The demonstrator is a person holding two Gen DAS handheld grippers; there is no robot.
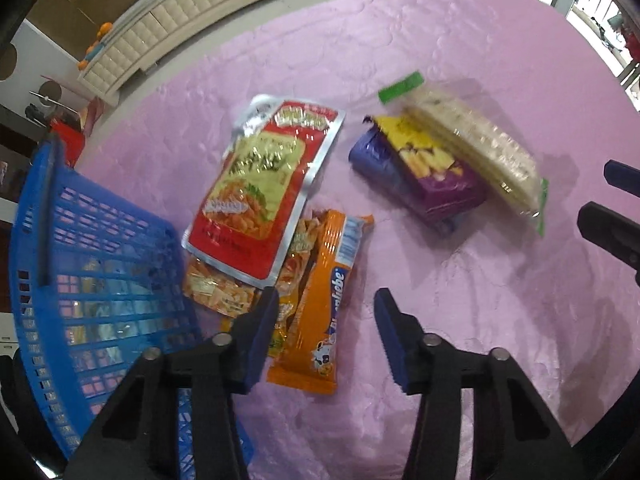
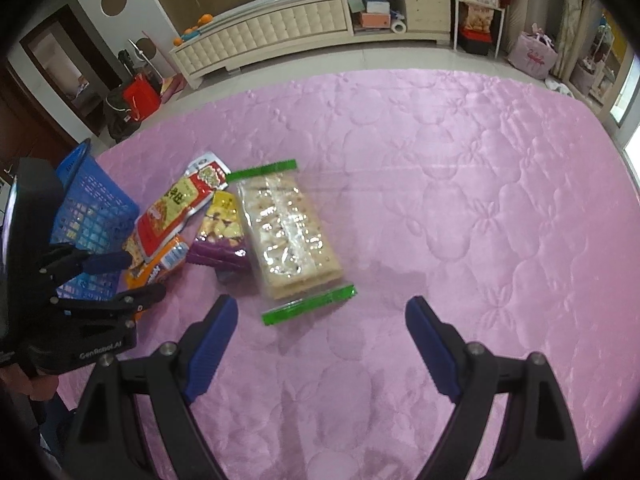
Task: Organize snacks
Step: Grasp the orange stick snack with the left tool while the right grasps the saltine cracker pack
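Note:
A blue plastic basket (image 1: 100, 264) stands at the left with packets inside; it also shows in the right wrist view (image 2: 92, 208). Beside it lie a red snack pouch (image 1: 268, 184), an orange bar packet (image 1: 320, 304), a purple packet (image 1: 420, 176) and a clear cracker pack with green ends (image 1: 472, 140). My left gripper (image 1: 326, 308) is open, low over the orange packet. My right gripper (image 2: 320, 316) is open and empty, just in front of the cracker pack (image 2: 288, 232). The left gripper shows in the right wrist view (image 2: 132, 276).
A pink quilted cloth (image 2: 440, 184) covers the table. A cream cabinet (image 2: 280, 32) and household clutter stand on the floor beyond the far edge. The right gripper's fingertips (image 1: 616, 176) show at the right edge of the left wrist view.

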